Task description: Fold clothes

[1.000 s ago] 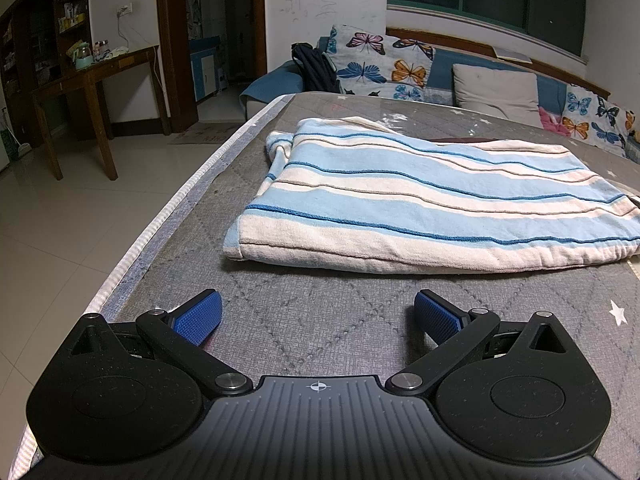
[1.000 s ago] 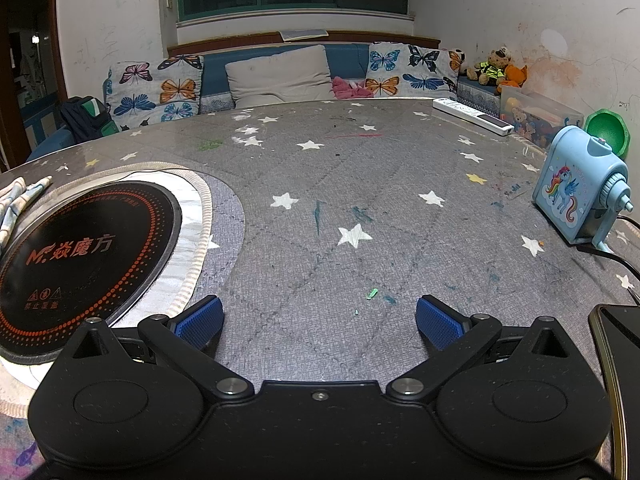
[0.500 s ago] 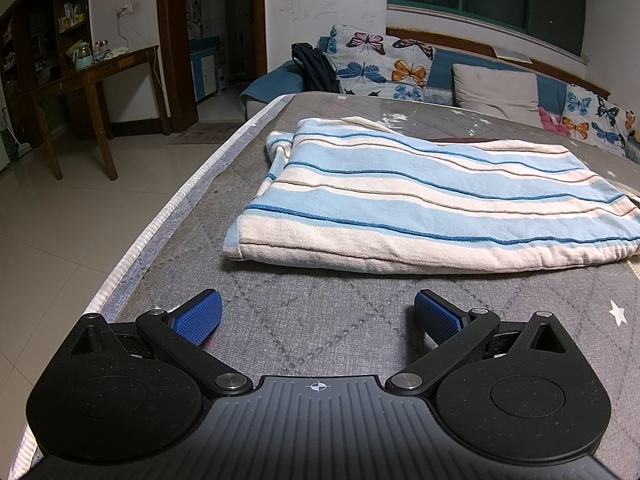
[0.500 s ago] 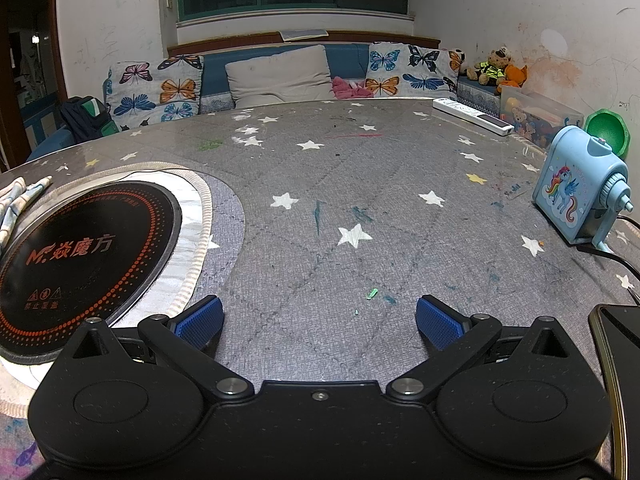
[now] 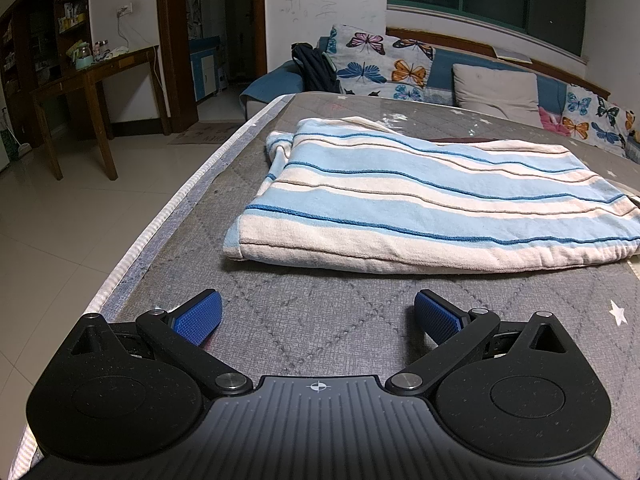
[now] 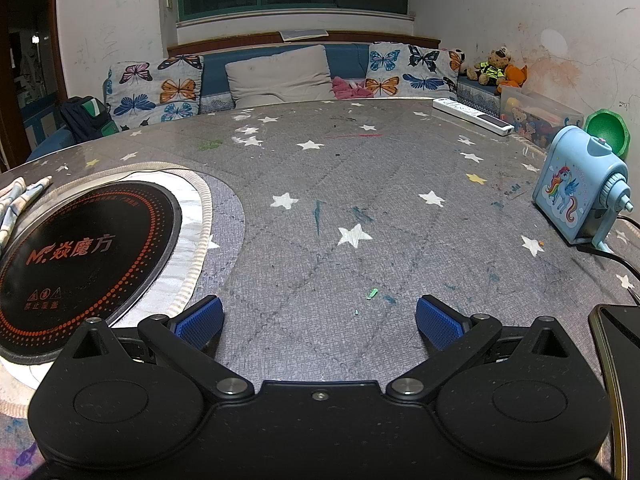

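Observation:
A folded garment with light blue and cream stripes (image 5: 420, 204) lies flat on the grey quilted table cover (image 5: 320, 320) in the left wrist view. My left gripper (image 5: 316, 316) is open and empty, a short way in front of the garment's near edge. A corner of the same striped cloth (image 6: 20, 196) shows at the far left of the right wrist view. My right gripper (image 6: 318, 318) is open and empty, low over the star-patterned table cover (image 6: 360, 208).
A black round induction plate (image 6: 80, 252) sits in the table at left of the right gripper. A blue pencil sharpener (image 6: 580, 196) with a cord, a white remote (image 6: 472, 116) and a dark phone (image 6: 620, 360) are at right. The table's left edge (image 5: 168, 216) drops to tiled floor.

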`<state>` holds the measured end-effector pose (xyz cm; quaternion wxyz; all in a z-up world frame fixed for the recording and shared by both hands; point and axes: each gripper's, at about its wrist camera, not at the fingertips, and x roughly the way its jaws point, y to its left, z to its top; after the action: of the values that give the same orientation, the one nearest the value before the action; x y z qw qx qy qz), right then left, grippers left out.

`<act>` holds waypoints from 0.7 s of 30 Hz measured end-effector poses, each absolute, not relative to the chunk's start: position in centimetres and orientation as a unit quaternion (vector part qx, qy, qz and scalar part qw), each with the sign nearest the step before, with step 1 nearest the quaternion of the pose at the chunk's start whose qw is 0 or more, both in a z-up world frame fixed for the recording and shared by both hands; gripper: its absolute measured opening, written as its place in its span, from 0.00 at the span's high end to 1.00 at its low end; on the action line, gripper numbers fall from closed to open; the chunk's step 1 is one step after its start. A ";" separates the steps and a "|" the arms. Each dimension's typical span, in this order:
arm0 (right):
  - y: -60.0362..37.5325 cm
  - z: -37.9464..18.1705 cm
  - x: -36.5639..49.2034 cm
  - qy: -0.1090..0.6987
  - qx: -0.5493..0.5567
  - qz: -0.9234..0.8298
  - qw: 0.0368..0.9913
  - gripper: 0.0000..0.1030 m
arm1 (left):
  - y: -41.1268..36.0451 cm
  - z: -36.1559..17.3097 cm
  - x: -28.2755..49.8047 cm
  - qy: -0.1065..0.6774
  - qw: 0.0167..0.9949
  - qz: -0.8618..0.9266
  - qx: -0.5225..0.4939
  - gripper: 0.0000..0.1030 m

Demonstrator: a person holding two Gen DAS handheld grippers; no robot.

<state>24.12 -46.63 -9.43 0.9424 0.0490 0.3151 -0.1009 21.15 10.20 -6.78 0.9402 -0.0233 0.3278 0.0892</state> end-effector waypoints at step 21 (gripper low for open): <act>-46.5 -9.4 24.2 0.315 0.050 -0.101 0.942 0.00 | 10.2 -6.8 21.1 0.328 0.940 0.089 -0.023 0.00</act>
<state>24.21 -46.53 -9.43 0.9424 0.0497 0.3151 -0.1006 21.14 10.19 -6.77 0.9403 -0.0233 0.3278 0.0892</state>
